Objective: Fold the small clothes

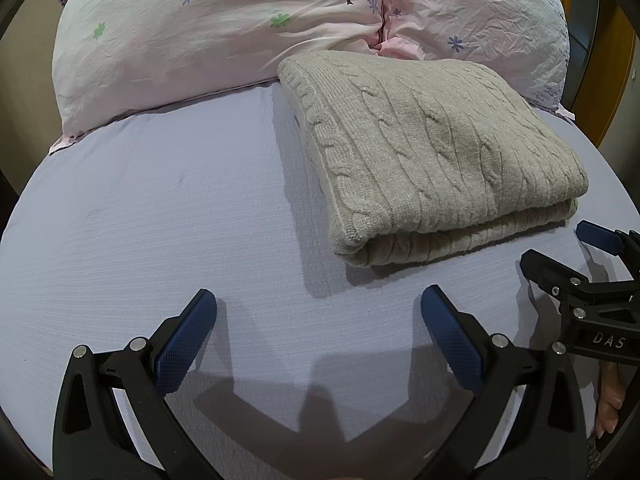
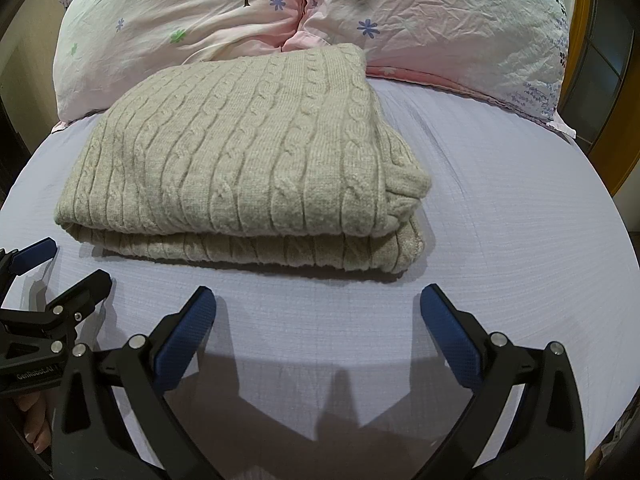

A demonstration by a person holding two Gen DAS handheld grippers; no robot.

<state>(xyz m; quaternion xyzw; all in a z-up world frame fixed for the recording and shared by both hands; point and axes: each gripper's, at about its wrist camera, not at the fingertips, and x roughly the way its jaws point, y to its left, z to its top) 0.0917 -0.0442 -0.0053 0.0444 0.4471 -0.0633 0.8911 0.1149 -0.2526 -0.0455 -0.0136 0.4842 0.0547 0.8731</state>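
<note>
Sweater (image 2: 240, 148), beige cable-knit, lies folded flat on the lavender bed sheet (image 2: 500, 220), its far edge against two pink floral pillows (image 2: 440, 16). Your left tongs (image 1: 319, 300) hover over bare sheet near the sweater's front left corner, spread wide and holding nothing. Your right tongs (image 2: 318, 300) hover just before the folded front edge, equally wide and empty.

pillows (image 1: 224, 36) cropped at top, sweater's (image 2: 240, 152) inner layers hidden
</note>
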